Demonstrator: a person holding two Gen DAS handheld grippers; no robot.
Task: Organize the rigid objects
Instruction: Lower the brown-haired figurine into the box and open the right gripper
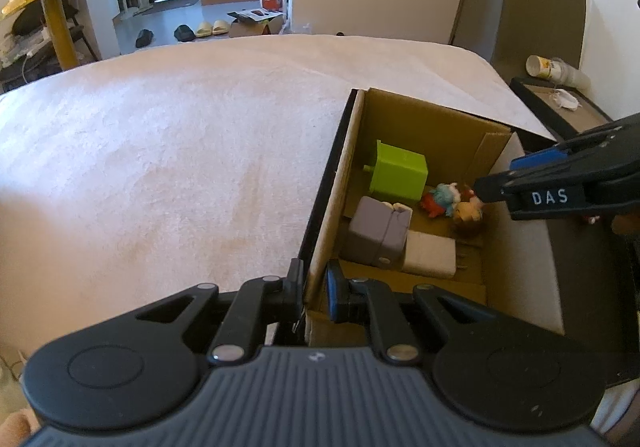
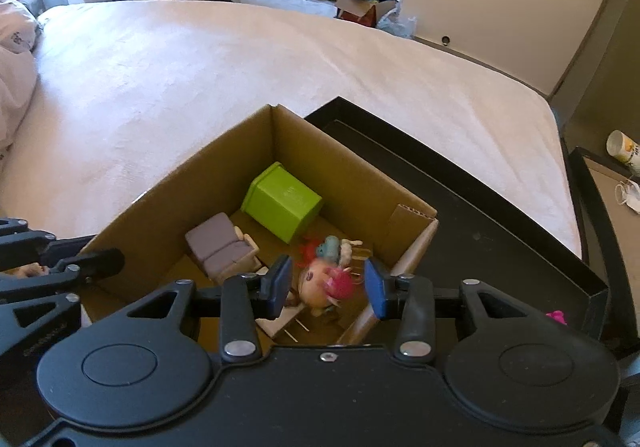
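We clamp the cardboard box (image 1: 352, 151) wall with the left claw (image 1: 314, 289) to steady it, the right claw (image 2: 326, 285) released over the doll (image 2: 320, 285).

Open cardboard box (image 2: 224, 151) holding tipped green bin (image 2: 282, 201), grey toy sofa (image 2: 218, 249), pink-haired doll (image 2: 324, 283)

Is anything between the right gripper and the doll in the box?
Nothing visible. The right gripper hangs open directly over the doll inside the cardboard box, fingers either side. The left gripper is clamped on the box wall, off to the side.
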